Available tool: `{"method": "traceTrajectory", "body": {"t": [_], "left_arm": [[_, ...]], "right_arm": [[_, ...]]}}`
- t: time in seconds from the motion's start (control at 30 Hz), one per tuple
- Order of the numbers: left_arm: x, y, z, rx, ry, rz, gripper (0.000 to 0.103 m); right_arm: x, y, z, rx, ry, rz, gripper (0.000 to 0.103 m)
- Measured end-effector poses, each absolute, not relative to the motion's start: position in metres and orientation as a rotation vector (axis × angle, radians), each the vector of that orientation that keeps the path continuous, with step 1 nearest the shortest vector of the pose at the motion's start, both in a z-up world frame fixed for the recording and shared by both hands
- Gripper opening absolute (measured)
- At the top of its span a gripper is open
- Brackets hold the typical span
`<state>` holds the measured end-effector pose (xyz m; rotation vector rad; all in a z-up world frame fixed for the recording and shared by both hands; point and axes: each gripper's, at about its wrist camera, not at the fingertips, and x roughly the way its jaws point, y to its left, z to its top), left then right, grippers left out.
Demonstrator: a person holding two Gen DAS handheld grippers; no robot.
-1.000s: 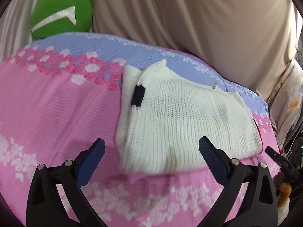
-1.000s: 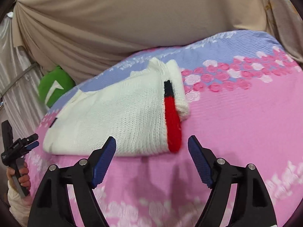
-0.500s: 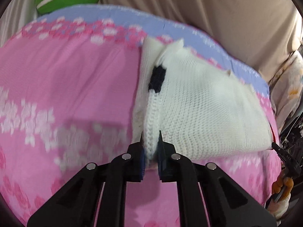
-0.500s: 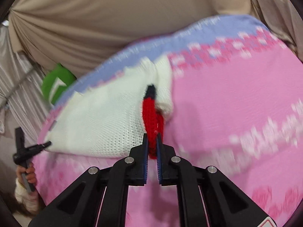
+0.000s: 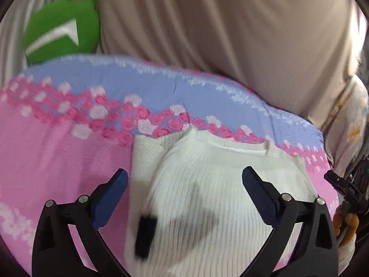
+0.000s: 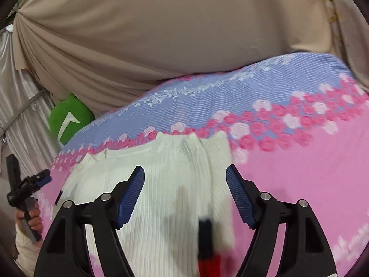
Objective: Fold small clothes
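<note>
Now the pink-and-lilac floral bedspread (image 5: 57, 152) carries my white knit sweater (image 5: 207, 196), folded over itself and lying just under both claws. My left claw (image 5: 184, 194) hangs spread wide above its black-patched edge, holding nothing; my right claw (image 6: 185, 191) is likewise spread, empty, over the side with the red-and-black trim (image 6: 206, 249). I judge this fold is laid, so I'd pull both straight back without snagging the knit, then check the edges line up
</note>
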<state>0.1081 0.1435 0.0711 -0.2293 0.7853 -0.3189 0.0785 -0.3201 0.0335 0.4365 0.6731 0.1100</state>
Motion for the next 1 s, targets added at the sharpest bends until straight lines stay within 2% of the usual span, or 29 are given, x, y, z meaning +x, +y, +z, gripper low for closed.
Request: {"method": "traceTrajectory", "body": {"t": [0.03,0.1,0.13,0.17,0.2,0.23,0.33,0.4,0.47,0.57,0.73,0.83,0.87,0.93,1.0], "left_arm": [[0.127,0.141,0.058,-0.249,0.828,-0.329,0.095],[0.148,0.135,0.039,-0.264,0.897,-0.339,0.068],[0.154,0.129,0.032,-0.263,0.933,-0.350,0.041],[0.158,0.127,0.029,-0.265,0.946,-0.359,0.016],[0.159,0.126,0.031,-0.262,0.941,-0.362,0.006],[0.158,0.127,0.037,-0.260,0.918,-0.366,0.007],[0.140,0.143,0.075,-0.280,0.771,-0.373,0.007],[0.135,0.156,0.088,-0.307,0.727,-0.349,0.007],[0.148,0.153,0.074,-0.261,0.761,-0.310,0.007],[0.177,0.140,0.023,-0.221,0.914,-0.260,0.007],[0.168,0.145,0.028,-0.232,0.866,-0.258,0.007],[0.176,0.140,0.016,-0.216,0.894,-0.245,0.007],[0.175,0.137,0.017,-0.201,0.881,-0.237,0.008],[0.171,0.131,0.021,-0.162,0.868,-0.227,0.010],[0.158,0.131,0.032,-0.147,0.844,-0.213,0.011]], "right_arm": [[0.095,-0.319,0.026,0.447,0.702,0.099,0.072],[0.119,-0.316,0.009,0.445,0.768,0.062,0.072],[0.131,-0.312,-0.001,0.424,0.810,0.042,0.065],[0.136,-0.309,-0.004,0.400,0.831,0.038,0.035],[0.139,-0.305,-0.004,0.377,0.843,0.055,0.011],[0.134,-0.304,0.005,0.388,0.804,0.088,0.008],[0.094,-0.314,0.053,0.457,0.568,0.171,0.007],[0.077,-0.326,0.067,0.482,0.479,0.170,0.007],[0.093,-0.331,0.052,0.426,0.545,0.094,0.007],[0.131,-0.331,-0.004,0.378,0.768,0.011,0.007],[0.105,-0.331,0.017,0.385,0.624,0.043,0.007],[0.137,-0.333,-0.020,0.389,0.793,0.029,0.006],[0.136,-0.338,-0.019,0.434,0.782,0.045,0.006],[0.123,-0.343,-0.003,0.467,0.743,0.022,0.009],[0.097,-0.343,0.019,0.450,0.658,-0.040,0.017]]}}
